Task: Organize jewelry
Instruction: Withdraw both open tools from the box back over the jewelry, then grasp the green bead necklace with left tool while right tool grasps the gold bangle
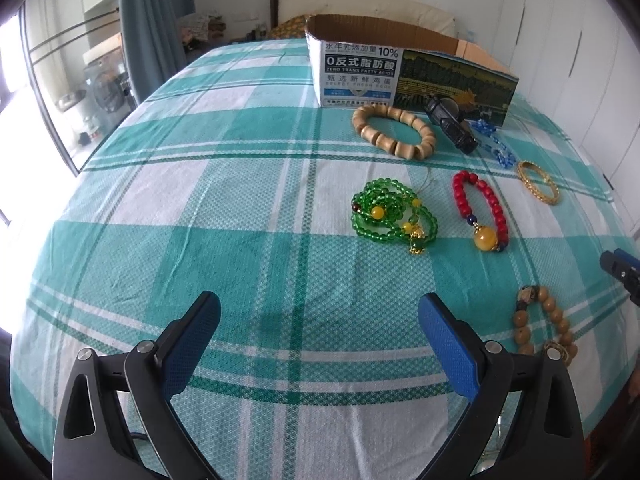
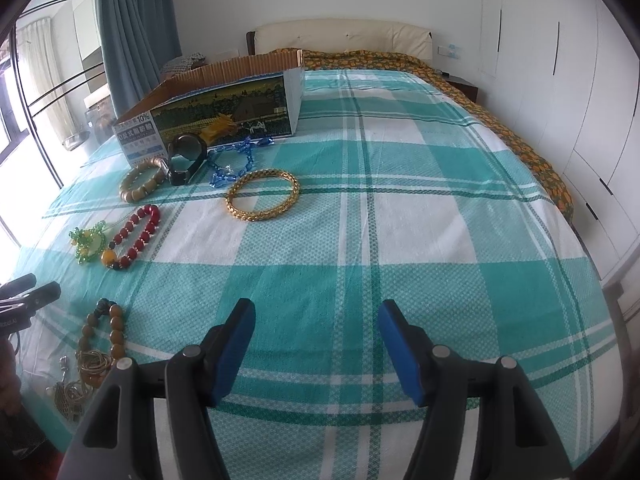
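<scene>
1. Left wrist view: left gripper (image 1: 318,316) is hovering over the checked bedspread (image 1: 224,208), jaws spread wide, holding nothing.
2. Green bead string (image 1: 390,212) and red bead bracelet (image 1: 480,210) are lying side by side ahead of it.
3. Wooden bead bracelet (image 1: 394,130) is resting just before the open cardboard box (image 1: 400,76).
4. Right wrist view: right gripper (image 2: 316,326) is also gaping empty; gold bangle (image 2: 262,195) is lying beyond it.
</scene>
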A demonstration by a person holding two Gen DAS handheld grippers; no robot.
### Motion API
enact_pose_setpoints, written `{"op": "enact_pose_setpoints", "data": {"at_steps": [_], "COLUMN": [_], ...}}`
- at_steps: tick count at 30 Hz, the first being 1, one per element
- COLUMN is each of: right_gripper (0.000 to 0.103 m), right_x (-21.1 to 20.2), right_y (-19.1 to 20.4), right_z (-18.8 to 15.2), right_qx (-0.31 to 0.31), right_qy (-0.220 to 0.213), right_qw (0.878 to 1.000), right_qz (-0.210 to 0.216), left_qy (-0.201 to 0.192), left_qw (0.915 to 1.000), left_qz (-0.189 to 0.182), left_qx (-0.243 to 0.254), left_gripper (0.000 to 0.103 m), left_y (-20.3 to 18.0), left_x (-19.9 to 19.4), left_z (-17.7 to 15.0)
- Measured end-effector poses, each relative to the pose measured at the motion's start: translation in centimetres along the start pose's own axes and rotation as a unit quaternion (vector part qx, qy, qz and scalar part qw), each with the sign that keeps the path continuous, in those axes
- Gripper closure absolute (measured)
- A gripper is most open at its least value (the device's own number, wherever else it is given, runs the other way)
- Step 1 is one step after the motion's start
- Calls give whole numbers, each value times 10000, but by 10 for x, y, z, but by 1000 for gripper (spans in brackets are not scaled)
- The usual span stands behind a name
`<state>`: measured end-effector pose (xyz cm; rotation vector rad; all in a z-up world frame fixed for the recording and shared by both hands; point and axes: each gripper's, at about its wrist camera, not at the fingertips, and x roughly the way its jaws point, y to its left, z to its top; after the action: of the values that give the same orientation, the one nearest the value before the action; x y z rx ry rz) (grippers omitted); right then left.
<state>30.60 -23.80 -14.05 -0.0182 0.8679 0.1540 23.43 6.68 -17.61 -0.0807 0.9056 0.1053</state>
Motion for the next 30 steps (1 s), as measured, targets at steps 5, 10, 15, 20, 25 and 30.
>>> {"op": "enact_pose_setpoints", "data": {"at_steps": [5,10,15,20,25,30], "right_gripper": [38,38,38,38,38,38], "right_x": [3,8,14,16,19,22], "right_y": [-3,-10,-11,-9,-5,0], "right_z": [11,25,37,48,54,58], "right_qx": [131,331,399,404,362,250], "right_qy": [-26,-116,-130,-187,-196,-189], "right_qw": [9999,9994,9991,9989,9990,9994], "right_qz": [55,84,108,116,143,139], "left_qy": [-42,-32,-82,-104,-111,-83], "left_qw": [10000,10000,10000,9999,9999,9999], "left_qz": [20,64,1,-41,-75,-101], "left_qx": [-15,31,7,55,73,86], "left_gripper": [4,4,4,4,4,4], "left_y": [-1,-3,-4,-9,-14,-19], "left_x": [3,6,6,7,8,12], "left_z": [6,10,14,19,23,26]}}
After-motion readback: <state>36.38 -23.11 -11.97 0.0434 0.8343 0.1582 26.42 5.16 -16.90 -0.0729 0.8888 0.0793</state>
